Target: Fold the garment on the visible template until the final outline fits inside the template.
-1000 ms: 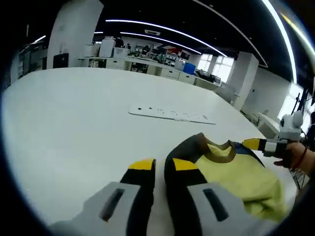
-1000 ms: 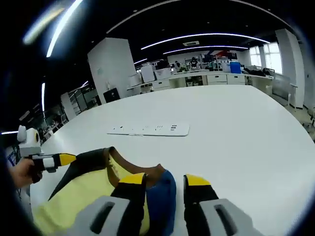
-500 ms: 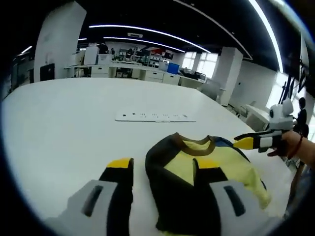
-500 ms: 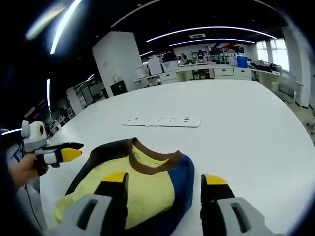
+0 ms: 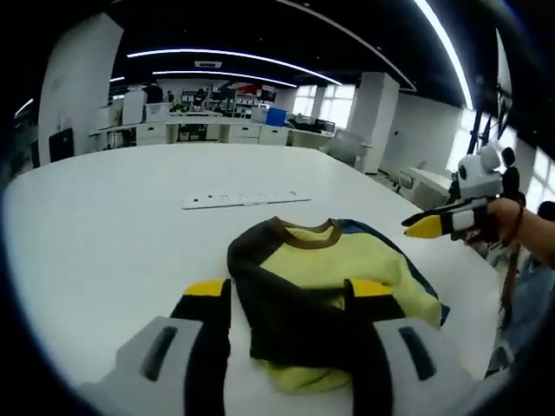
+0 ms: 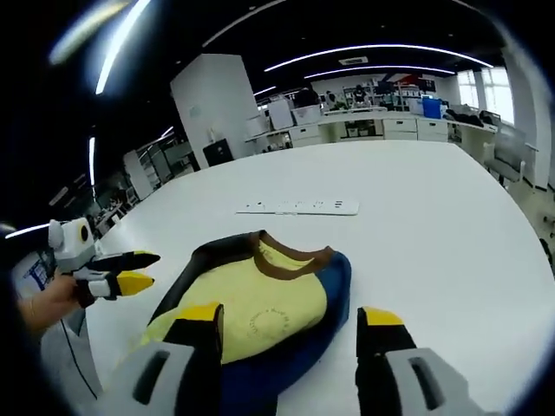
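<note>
On the white table (image 5: 95, 234) the folded yellow garment (image 5: 334, 277) is left lying free, both the left gripper (image 5: 290, 299) and right gripper (image 6: 290, 325) held spread above it, apparently so its outline can be judged.

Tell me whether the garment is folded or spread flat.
Folded: the garment lies as a compact bundle, its black sleeve doubled over the yellow body, collar on top.

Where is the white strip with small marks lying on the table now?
In both views the white strip lies flat on the white table, just beyond the collar of the folded yellow garment, apart from it.
</note>
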`<state>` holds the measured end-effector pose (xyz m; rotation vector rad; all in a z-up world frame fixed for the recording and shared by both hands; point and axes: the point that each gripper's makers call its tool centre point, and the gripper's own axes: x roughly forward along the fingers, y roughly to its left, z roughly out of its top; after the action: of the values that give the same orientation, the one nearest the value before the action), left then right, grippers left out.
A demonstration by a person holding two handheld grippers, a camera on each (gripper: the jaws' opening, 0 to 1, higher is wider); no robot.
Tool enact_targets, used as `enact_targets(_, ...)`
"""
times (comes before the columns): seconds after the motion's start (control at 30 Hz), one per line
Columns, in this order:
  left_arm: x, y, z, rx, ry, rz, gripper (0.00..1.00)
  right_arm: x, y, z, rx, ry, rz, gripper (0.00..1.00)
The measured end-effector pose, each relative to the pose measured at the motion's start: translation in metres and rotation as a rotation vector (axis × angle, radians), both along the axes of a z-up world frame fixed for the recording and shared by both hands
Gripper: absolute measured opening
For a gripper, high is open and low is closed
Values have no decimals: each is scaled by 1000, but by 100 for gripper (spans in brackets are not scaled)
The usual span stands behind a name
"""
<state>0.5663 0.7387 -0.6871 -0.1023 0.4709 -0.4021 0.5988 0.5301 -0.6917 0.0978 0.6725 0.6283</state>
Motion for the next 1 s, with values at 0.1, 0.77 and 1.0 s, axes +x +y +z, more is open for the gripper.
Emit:
enact_targets(0.1, -9, -3, 3, 3, -8, -18, 50, -15, 0, 3, 14, -2, 32, 62)
enact_targets(0.77, -77, -28, -4, 20, -9, -135, 46, -108, 11, -3, 47, -38, 342, 53)
enact_targets(1.0, -95, -35, -14, 10, 13, -146, 43, -121, 10, -17, 3, -73, 382, 44)
